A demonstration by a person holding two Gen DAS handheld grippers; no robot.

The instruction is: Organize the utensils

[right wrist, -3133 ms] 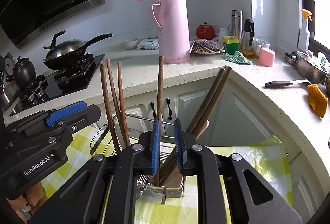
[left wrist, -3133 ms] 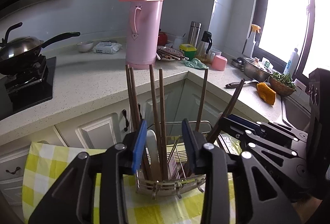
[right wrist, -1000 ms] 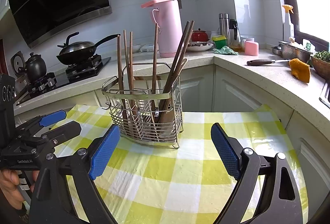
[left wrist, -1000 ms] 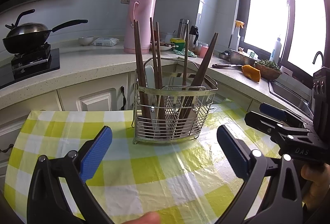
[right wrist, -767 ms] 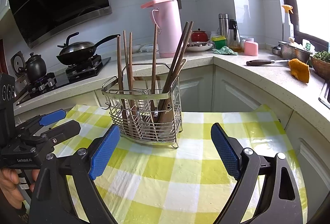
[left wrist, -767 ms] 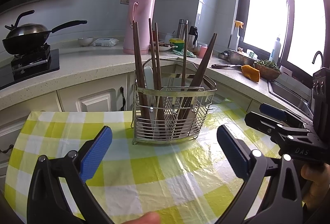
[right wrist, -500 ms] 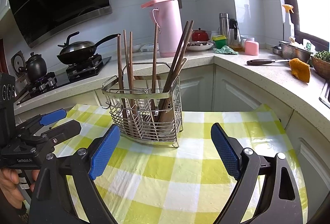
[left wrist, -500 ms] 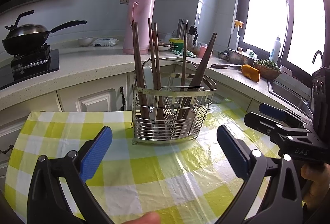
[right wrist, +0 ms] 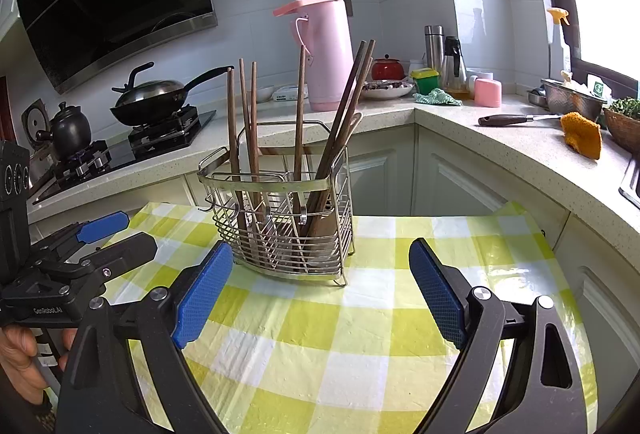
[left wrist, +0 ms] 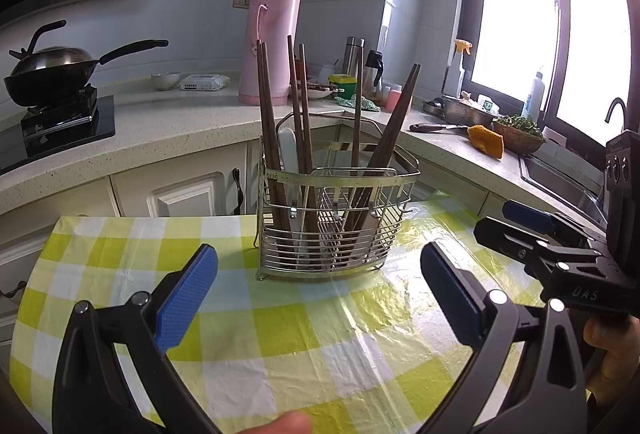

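- Both tongs are spread wide and hold nothing: the left gripper [left wrist: 319,294] has its blue pads far apart, and the right gripper [right wrist: 321,288] stands the same way.
- Each gripper hovers over the near part of the table, which is covered with a yellow-and-white checked cloth [right wrist: 360,346], and each stays apart from the wire holder.
- From the left wrist view, the right gripper is seen at the right edge, with a hand [left wrist: 612,350] under it; from the right wrist view, the left gripper is seen at the left edge.
- On the cloth, farther than the pads, stands a metal wire utensil holder [left wrist: 336,218], upright on its small feet.
- Inside the holder are several dark wooden chopsticks [left wrist: 266,114]; the ones on the left side stand nearly straight, and the ones on the right side lean to the right.
- One pale utensil [left wrist: 289,154] stands between the left chopsticks; I cannot tell what kind it is.
- Behind the table runs a speckled counter [left wrist: 172,126] with a tall pink thermos [left wrist: 270,42] on it.
- At the far left, a black wok [left wrist: 48,76] sits on the stove.
- At the far right of the counter lie a knife [right wrist: 516,120] and an orange cloth [right wrist: 582,134].
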